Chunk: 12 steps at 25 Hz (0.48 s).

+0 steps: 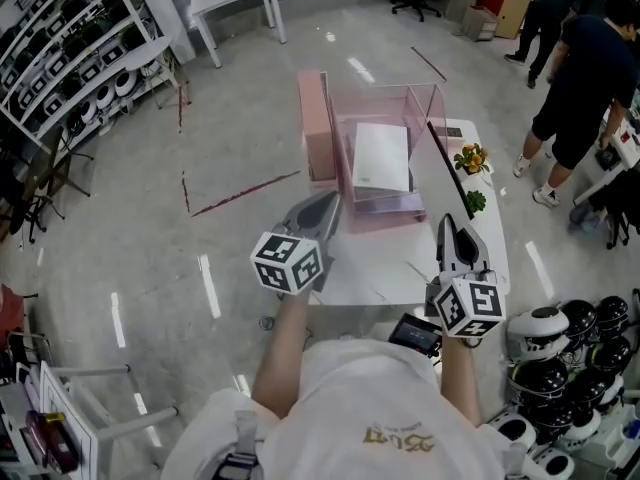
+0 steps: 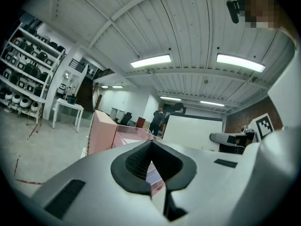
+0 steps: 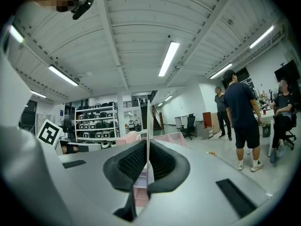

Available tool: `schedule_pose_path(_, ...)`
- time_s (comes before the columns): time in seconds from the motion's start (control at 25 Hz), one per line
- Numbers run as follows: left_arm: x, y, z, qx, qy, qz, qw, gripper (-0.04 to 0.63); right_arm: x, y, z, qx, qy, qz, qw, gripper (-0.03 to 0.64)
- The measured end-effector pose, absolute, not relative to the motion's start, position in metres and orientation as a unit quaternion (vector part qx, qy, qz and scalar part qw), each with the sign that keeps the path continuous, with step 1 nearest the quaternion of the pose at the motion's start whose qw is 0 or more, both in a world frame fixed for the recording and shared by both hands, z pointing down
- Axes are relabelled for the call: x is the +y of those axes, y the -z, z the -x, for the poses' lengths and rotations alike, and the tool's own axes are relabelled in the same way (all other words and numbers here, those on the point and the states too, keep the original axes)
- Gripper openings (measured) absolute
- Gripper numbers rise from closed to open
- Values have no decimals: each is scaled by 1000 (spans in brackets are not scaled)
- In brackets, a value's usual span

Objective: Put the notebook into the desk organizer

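Left tool [image 1: 333, 202] and right tool [image 1: 447, 222] are both closed and empty, held level above the near worktop [image 1: 365, 273]. The organizer [image 1: 318, 128] contains the notebook [image 1: 380, 156], so placement appears complete; the next move likely requires only keeping both tools clear of it.

Left hand-held gripper [image 1: 331, 204] held level, jaws together, right hand-held gripper [image 1: 447, 223] alongside, jaws together

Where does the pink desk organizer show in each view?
Head view: pink desk organizer, upper centre.
Left gripper view: left of centre, above the jaws.
Right gripper view: centre, just behind the jaws.
Shared landmark: shelf rack, at left in all three.
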<state>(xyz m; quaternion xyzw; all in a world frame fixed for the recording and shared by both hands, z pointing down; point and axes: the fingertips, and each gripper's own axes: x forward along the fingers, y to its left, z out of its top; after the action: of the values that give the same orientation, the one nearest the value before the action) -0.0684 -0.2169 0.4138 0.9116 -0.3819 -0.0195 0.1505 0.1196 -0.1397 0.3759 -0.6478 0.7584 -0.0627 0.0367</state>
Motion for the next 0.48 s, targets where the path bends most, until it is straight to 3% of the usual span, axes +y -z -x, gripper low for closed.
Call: schedule_pose_path(0.48, -244, -416, 51, -372, -5, -917, 143, 17, -174, -391, -133, 754, 64, 653, 26, 20)
